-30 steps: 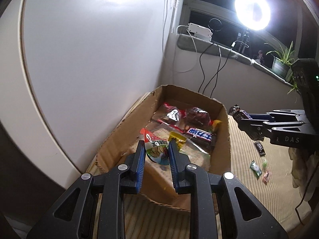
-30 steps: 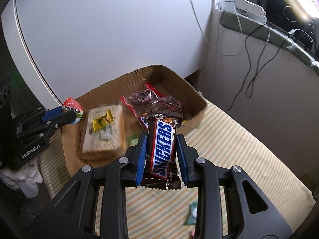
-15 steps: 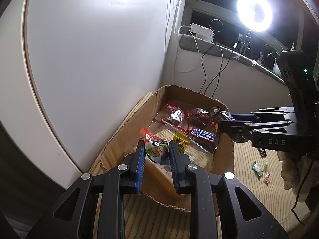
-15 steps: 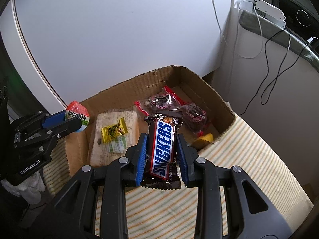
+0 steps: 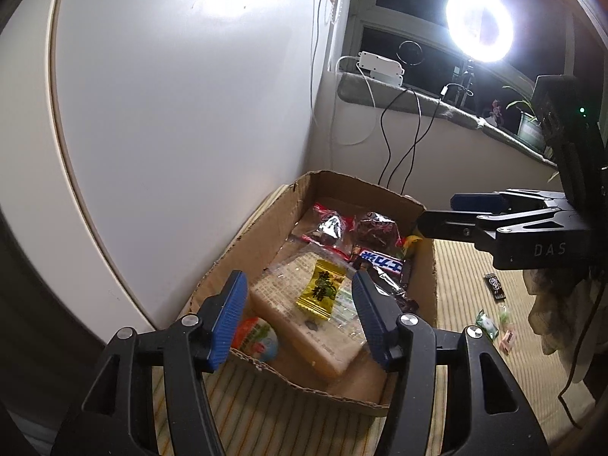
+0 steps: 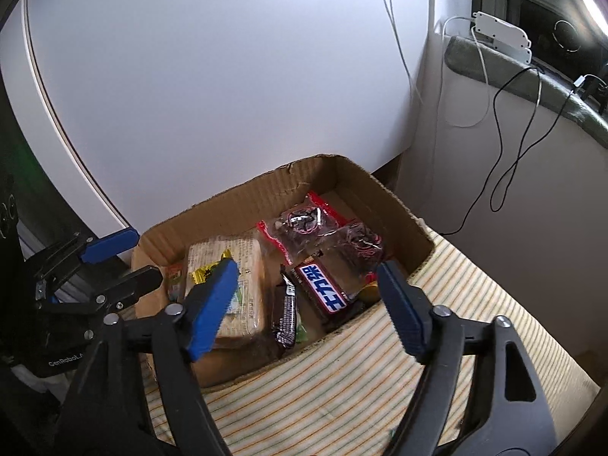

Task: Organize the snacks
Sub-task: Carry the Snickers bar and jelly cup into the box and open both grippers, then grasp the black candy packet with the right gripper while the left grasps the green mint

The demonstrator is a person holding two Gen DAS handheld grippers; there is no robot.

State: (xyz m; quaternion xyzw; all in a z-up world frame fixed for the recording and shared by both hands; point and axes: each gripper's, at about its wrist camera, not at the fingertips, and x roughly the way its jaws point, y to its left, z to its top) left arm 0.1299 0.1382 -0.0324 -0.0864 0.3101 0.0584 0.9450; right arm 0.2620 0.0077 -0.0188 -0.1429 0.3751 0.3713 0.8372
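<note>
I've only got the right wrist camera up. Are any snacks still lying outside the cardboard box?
Observer: Yes. The left wrist view shows a small black packet on the striped mat, beyond the box.
Operator: Anything else out there?
Observer: A green candy and a pink one lie on the mat just below the packet in that view.
Operator: What's lighting all this?
Observer: A ring light by the window.

striped mat (image 5: 467, 277) | cardboard box (image 5: 243, 247) | loose sweets (image 5: 494, 326)
</note>
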